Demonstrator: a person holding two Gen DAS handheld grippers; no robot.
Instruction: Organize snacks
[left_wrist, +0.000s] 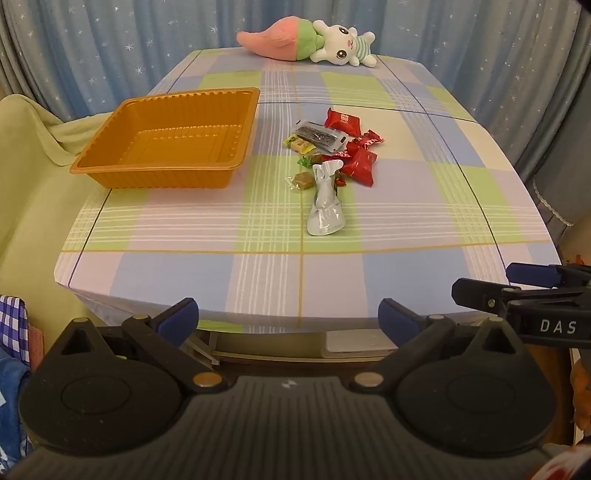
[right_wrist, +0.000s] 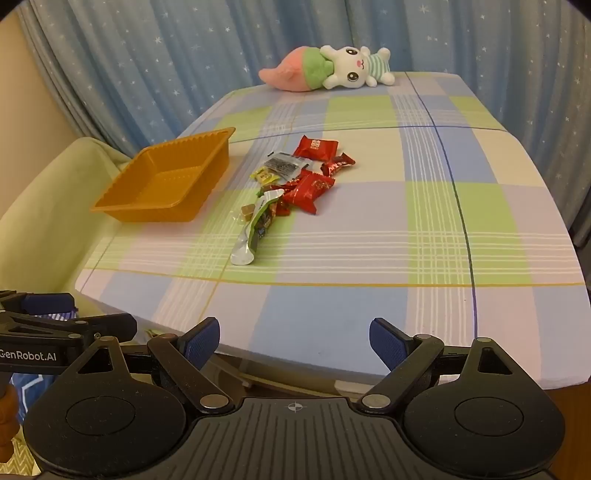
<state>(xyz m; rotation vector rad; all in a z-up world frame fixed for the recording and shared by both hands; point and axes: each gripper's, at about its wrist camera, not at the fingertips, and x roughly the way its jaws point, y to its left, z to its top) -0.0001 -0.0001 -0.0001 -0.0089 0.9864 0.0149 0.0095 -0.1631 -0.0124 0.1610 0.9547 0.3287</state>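
A table (left_wrist: 424, 206) covered in a pastel checked cloth is shown from its near edge. An empty orange plastic tray (left_wrist: 166, 173) sits on the left side. Just to its right, near the middle of the table, a small pile of snacks (left_wrist: 332, 151) is heaped: several red wrapped sweets (left_wrist: 360, 164), a clear sachet with dark contents (left_wrist: 317, 136), a yellow sweet (left_wrist: 301, 144), a brown caramel in clear wrap (left_wrist: 300, 181), and a crumpled silver pouch (left_wrist: 325, 201) lying nearest. At the far edge a plush rabbit (left_wrist: 343, 43) is laid on its side.

The left gripper (left_wrist: 288, 319) and the right gripper (right_wrist: 294, 341) are held at the near edge, well apart from the snacks, each with its jaws spread wide and nothing between them.

The sweets are judged light, small and slippery in their foil; a twisted wrapper end or the sweet's body would likely be pinched. The pouch seems soft and crushable, best taken at its flat sealed edge.
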